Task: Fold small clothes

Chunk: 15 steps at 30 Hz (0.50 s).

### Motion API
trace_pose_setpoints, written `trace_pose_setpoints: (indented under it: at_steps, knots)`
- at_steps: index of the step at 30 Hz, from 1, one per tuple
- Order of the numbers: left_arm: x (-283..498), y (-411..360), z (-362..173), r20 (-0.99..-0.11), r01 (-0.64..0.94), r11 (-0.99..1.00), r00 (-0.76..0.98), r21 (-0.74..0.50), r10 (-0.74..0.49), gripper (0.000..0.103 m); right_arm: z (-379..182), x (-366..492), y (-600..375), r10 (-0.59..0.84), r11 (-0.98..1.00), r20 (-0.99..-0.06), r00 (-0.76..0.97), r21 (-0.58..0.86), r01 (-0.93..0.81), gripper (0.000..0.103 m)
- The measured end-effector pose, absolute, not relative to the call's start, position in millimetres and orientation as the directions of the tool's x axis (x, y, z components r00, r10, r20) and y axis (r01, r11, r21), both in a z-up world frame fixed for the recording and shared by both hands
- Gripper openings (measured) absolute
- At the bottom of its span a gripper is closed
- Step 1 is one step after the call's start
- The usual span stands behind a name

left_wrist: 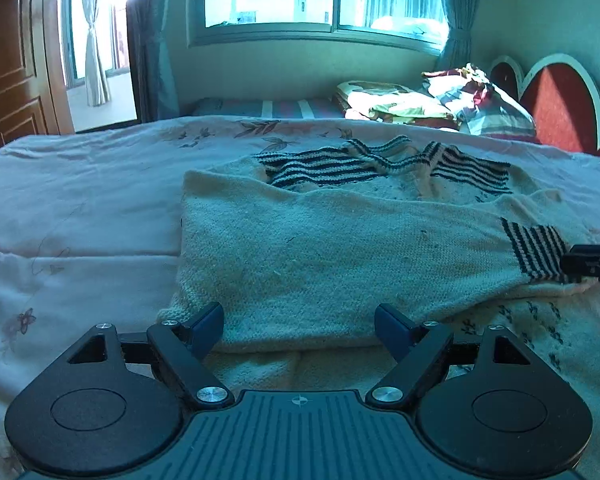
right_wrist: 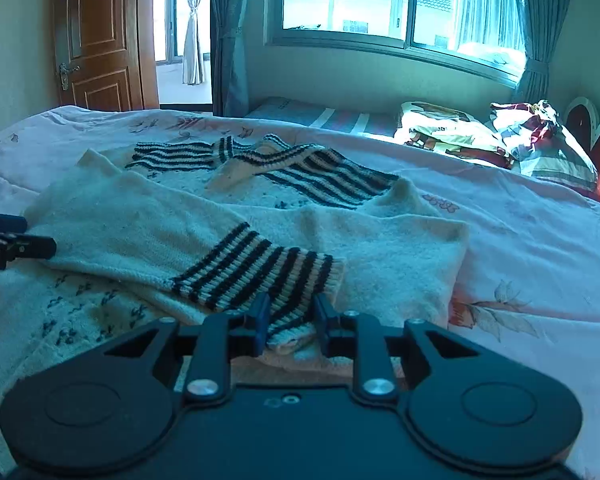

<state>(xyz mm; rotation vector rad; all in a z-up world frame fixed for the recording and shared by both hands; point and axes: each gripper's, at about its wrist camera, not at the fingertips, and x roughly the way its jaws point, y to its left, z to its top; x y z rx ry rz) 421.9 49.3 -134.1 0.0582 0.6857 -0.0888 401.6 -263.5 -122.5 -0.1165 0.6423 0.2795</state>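
Two claws over one cream sweater (left_wrist: 300,248), spread flat on the bed (left_wrist: 80,208). Sleeve folded across the body, striped cuff (right_wrist: 260,276) at the near right edge. Striped collar (right_wrist: 260,156) on the far side, toward the window (right_wrist: 400,0). Left claw (left_wrist: 299,328) spread wide, both pads apart at the near folded edge of the sweater, gripping nothing. Right claw (right_wrist: 288,318) pinched on the cuff, knit bunched between the blue pads (right_wrist: 260,320). Right claw tip also seen at the right edge of the left view, touching the cuff. Folded bedding (right_wrist: 452,128) and a pillow (right_wrist: 552,152) piled by the headboard, well apart from the sweater. Wooden door (right_wrist: 96,36) at far left.
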Motion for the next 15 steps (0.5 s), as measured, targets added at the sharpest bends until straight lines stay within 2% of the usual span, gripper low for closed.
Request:
trace_pose_setpoints:
  at_steps: [3, 5, 8, 15]
  knots:
    - [408, 36, -127, -0.639, 0.118, 0.987, 0.769, 0.106, -0.023, 0.082, -111, 382, -270, 0.228, 0.956, -0.594, 0.772, -0.012, -0.292, 0.038]
    - [400, 31, -126, -0.650, 0.115, 0.985, 0.760, 0.132, -0.001, 0.084, -110, 369, -275, 0.227, 0.959, -0.600, 0.767, 0.002, -0.282, 0.039]
    - [384, 27, -123, -0.641, 0.123, 0.984, 0.768, 0.131, -0.011, 0.095, -109, 347, -281, 0.218, 0.966, -0.602, 0.768, 0.019, -0.259, 0.041]
    - [334, 34, -112, -0.630, 0.162, 0.980, 0.775, 0.120, -0.051, 0.095, -103, 287, -287, 0.196, 0.979, -0.601, 0.775, 0.071, -0.193, 0.042]
